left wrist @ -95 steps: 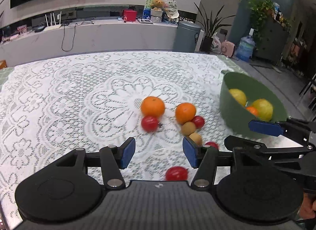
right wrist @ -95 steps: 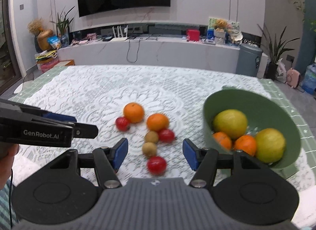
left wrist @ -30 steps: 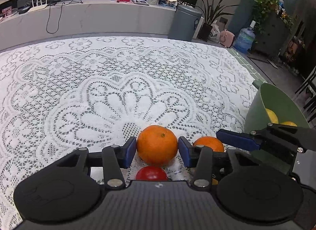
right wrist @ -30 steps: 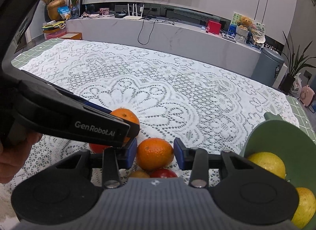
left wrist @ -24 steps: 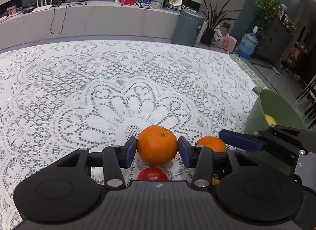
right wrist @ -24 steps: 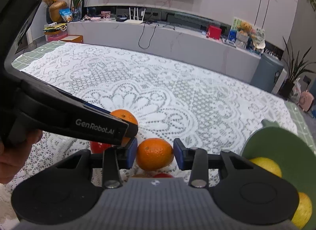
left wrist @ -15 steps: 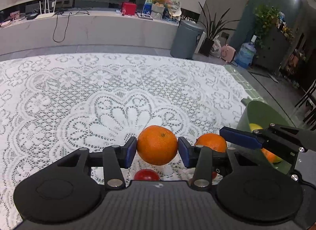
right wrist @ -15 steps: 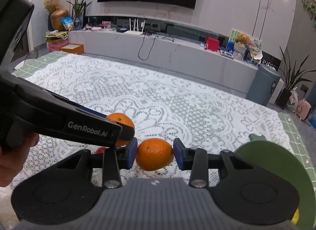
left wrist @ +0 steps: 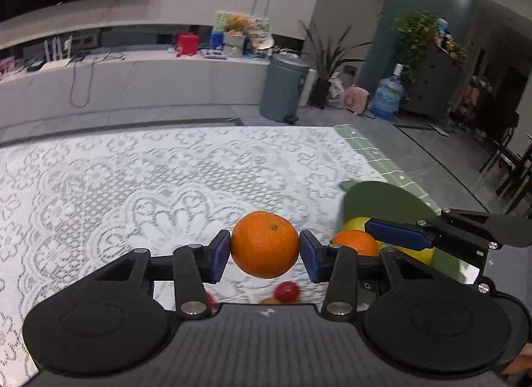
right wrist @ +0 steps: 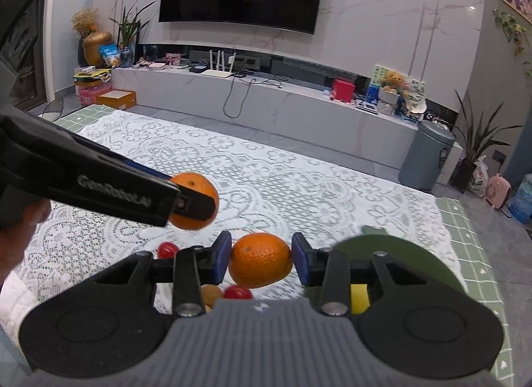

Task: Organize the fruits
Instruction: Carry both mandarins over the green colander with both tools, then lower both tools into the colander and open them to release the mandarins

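Observation:
My left gripper is shut on an orange and holds it above the lace tablecloth. My right gripper is shut on a second orange, also lifted off the table. In the right wrist view the left gripper's orange shows at the left. In the left wrist view the right gripper's orange shows in front of the green bowl. The bowl's rim also sits at the right in the right wrist view, with a yellow fruit inside.
Small red tomatoes and a brown fruit lie on the cloth below the grippers. The table's far edge and right edge are near the bowl. A hand holds the left gripper.
Both grippers closed on an orange each and have lifted them up off the cloth, drifting toward the green bowl. The small fruits stay on the table.

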Motion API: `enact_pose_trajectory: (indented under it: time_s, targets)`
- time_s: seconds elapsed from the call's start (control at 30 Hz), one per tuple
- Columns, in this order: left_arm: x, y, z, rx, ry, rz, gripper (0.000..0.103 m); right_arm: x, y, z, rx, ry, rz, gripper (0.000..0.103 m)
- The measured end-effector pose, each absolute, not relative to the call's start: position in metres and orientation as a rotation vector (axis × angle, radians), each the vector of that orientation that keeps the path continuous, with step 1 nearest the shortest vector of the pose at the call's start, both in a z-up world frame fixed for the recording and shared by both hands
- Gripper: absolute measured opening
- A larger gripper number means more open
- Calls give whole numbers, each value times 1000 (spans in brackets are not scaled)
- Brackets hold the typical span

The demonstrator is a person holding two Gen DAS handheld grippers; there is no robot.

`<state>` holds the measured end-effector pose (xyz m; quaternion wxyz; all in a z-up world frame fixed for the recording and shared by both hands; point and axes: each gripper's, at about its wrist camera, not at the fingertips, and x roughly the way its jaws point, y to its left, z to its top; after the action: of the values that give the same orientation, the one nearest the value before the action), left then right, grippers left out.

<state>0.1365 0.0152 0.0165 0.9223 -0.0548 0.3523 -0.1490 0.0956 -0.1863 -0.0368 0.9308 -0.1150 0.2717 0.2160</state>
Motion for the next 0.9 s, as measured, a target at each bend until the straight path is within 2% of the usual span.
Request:
enact_pose_trajectory:
  time_s: [0.47, 0.9]
  targets:
    - [132, -76, 17, 54, 776, -526, 51, 90, -281, -34, -202, 677, 328, 37]
    - [148, -111, -10, 110, 884, -606, 51, 117, -336, -51, -70, 778, 290, 37]
